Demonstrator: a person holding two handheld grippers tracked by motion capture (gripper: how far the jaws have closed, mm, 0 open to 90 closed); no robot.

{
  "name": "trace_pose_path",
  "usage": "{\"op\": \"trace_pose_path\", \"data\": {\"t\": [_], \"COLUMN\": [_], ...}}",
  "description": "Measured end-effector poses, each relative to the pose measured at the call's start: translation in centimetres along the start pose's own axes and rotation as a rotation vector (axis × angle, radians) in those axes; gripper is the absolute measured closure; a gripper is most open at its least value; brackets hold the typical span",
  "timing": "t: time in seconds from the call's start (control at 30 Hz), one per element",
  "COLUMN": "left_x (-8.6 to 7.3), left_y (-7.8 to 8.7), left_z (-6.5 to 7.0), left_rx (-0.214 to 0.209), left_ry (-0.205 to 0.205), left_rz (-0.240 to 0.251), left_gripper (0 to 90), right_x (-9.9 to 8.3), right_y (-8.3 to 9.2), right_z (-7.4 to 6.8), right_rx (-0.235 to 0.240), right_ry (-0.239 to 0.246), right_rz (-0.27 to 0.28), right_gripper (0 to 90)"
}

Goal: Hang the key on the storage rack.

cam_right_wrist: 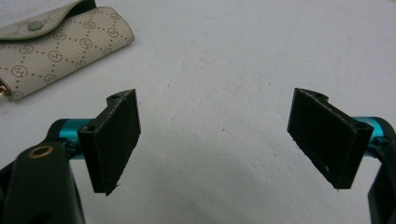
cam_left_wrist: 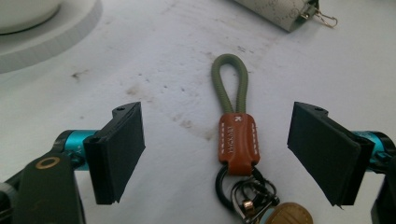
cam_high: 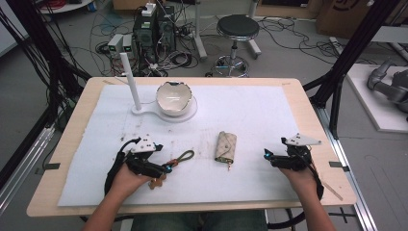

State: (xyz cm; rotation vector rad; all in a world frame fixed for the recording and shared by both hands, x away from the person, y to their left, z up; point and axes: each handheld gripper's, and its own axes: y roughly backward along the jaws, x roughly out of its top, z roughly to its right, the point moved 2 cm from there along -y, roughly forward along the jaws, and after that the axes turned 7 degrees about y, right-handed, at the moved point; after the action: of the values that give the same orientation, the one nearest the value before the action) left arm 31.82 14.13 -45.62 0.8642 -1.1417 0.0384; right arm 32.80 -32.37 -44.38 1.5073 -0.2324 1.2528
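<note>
White cloth [cam_high: 269, 120] covered the wooden table [cam_high: 308, 96], and from above the left gripper [cam_high: 166, 168] sat low beside a keychain [cam_high: 180, 159] with an olive cord loop. A patterned key pouch [cam_high: 225, 147] lay near the middle. The right gripper [cam_high: 266, 155] rested apart from it. A white bowl [cam_high: 174, 97] stood on a stand [cam_high: 142, 109] at the far side.

Along the left gripper [cam_left_wrist: 217, 154], the jaws stood wide open with the keychain [cam_left_wrist: 236, 135] lying between them, touching neither. Its brown leather tab pointed up the middle, and rings and a brass-coloured disc lay at the near end. To my mind the clean way was to stay centred and close on the leather tab, not the slippery rings.

Along the right gripper [cam_right_wrist: 215, 144], the jaws gaped over bare cloth, holding nothing. The key pouch [cam_right_wrist: 60, 46] lay off at the upper left.
</note>
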Motion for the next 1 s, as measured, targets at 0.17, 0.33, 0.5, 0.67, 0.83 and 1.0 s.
{"op": "trace_pose_path", "data": {"t": [0.17, 0.33, 0.5, 0.67, 0.83, 1.0], "left_x": [-0.1, -0.3, -0.3, -0.3, -0.3, -0.3], "left_y": [-1.0, -1.3, -1.3, -1.4, -1.6, -1.6], "left_z": [-0.1, -0.2, 0.1, 0.4, 0.6, 0.7], "left_rx": [0.018, 0.023, 0.009, -0.007, -0.011, -0.012], "left_ry": [0.017, 0.011, -0.016, -0.032, -0.043, -0.061], "left_rz": [-0.045, -0.068, -0.078, -0.09, -0.089, -0.094], "left_gripper": [29.6, 37.6, 44.7, 50.3, 54.4, 59.6], "right_x": [-0.2, -0.1, -0.1, 0.0, 0.0, 0.0], "right_y": [0.1, 0.2, 0.0, -0.1, -0.2, -0.2], "right_z": [0.0, -0.1, -0.3, -0.4, -0.5, -0.5], "right_rx": [0.0, 0.004, 0.011, 0.014, 0.019, 0.023], "right_ry": [0.006, 0.015, 0.026, 0.033, 0.038, 0.039], "right_rz": [0.002, 0.002, -0.001, -0.004, -0.007, -0.007], "right_gripper": [17.4, 17.4, 17.4, 17.4, 17.4, 17.4]}}
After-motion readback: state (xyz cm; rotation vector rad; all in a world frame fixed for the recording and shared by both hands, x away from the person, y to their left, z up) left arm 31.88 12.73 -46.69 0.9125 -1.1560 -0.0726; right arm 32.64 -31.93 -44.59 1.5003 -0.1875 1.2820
